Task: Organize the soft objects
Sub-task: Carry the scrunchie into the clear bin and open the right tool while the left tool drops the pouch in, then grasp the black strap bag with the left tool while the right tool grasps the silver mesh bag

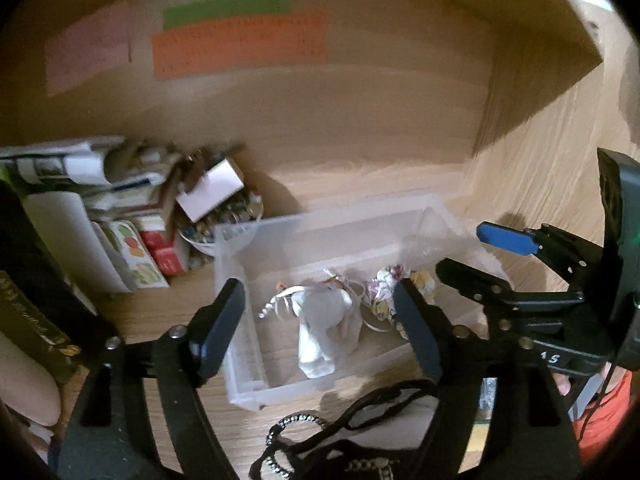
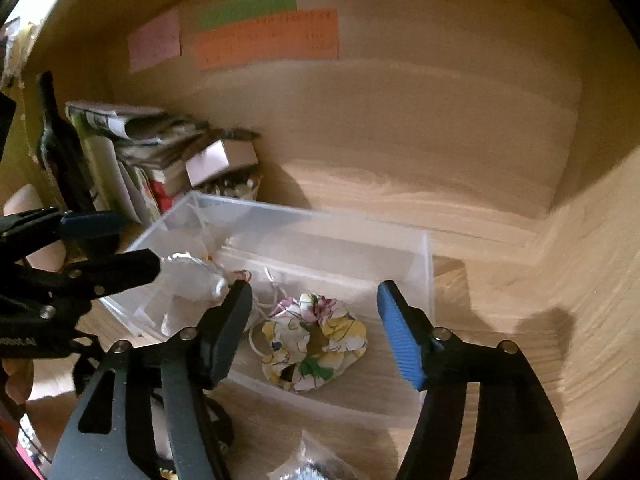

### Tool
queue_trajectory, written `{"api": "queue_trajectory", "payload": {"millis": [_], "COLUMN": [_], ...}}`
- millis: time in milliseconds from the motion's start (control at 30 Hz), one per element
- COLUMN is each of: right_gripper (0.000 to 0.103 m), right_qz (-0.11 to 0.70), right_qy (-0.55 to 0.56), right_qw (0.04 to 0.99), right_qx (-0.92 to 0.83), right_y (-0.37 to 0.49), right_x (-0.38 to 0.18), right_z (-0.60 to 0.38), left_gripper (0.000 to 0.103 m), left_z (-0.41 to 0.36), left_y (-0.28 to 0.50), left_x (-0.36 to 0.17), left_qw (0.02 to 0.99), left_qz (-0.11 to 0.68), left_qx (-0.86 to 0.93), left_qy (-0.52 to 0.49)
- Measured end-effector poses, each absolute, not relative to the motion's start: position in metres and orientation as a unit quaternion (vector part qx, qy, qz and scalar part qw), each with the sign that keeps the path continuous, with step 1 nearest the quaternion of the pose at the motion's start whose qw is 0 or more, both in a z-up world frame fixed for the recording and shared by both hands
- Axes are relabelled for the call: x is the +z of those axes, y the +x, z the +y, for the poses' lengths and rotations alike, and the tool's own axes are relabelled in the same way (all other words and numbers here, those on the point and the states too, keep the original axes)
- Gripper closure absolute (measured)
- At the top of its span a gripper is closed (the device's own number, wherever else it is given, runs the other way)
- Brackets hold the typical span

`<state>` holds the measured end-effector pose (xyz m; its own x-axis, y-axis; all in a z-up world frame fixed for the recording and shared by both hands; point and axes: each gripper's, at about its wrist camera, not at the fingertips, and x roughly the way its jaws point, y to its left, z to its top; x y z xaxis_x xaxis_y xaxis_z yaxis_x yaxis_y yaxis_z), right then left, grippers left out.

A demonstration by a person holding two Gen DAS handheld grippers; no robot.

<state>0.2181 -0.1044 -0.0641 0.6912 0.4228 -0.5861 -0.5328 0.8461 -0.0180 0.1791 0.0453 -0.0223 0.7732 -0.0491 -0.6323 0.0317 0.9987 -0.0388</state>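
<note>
Both pouches lie inside the clear bin (image 2: 428, 264), walls around them.

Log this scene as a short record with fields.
surface: wooden desk
bin: clear plastic, open top
in bin: floral pouch and white pouch, lying apart
left hand-held gripper: open, above the white pouch, holding nothing
right hand-held gripper: open, above the floral pouch, holding nothing
outside bin: black cord in front, stacked boxes to its left

Clear bin (image 2: 426, 264) held a white pouch (image 1: 320, 320), floral yellow-pink pouch (image 2: 314, 340); orange note (image 2: 266, 38), green note (image 2: 248, 4) behind.
</note>
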Motion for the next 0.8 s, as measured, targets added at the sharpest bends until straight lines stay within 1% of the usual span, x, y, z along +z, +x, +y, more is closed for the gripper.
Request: {"api": "queue_trajectory", "payload": {"millis": [67, 100, 167, 333, 500, 800], "right_gripper": [0.035, 0.031, 0.028, 0.022, 0.021, 0.021], "right_qz": [0.285, 0.278, 0.268, 0.255, 0.261, 0.312], "right_qy": [-0.089, -0.084, -0.076, -0.066, -0.06, -0.062], "right_qw": [0.918, 0.92, 0.924, 0.93, 0.931, 0.918], "right_qx": [0.262, 0.263, 0.262, 0.256, 0.248, 0.236], "right_y": [0.212, 0.207, 0.197, 0.18, 0.165, 0.148], "right_x": [-0.059, -0.056, -0.051, -0.046, -0.054, -0.092], "right_z": [-0.11, -0.114, -0.122, -0.137, -0.149, -0.155], "left_gripper": [0.013, 0.01, 0.004, 0.002, 0.001, 0.001], "left_z": [0.048, 0.048, 0.05, 0.057, 0.055, 0.035], "left_y": [0.17, 0.167, 0.157, 0.137, 0.117, 0.095], "left_x": [-0.014, -0.012, -0.007, -0.01, -0.027, -0.064], "left_qw": [0.947, 0.949, 0.953, 0.955, 0.95, 0.936], "left_qz": [0.321, 0.316, 0.303, 0.296, 0.313, 0.352], "left_qx": [-0.019, -0.017, -0.013, -0.007, -0.004, -0.027], "left_qy": [-0.011, -0.01, -0.01, -0.013, -0.014, -0.015]}}
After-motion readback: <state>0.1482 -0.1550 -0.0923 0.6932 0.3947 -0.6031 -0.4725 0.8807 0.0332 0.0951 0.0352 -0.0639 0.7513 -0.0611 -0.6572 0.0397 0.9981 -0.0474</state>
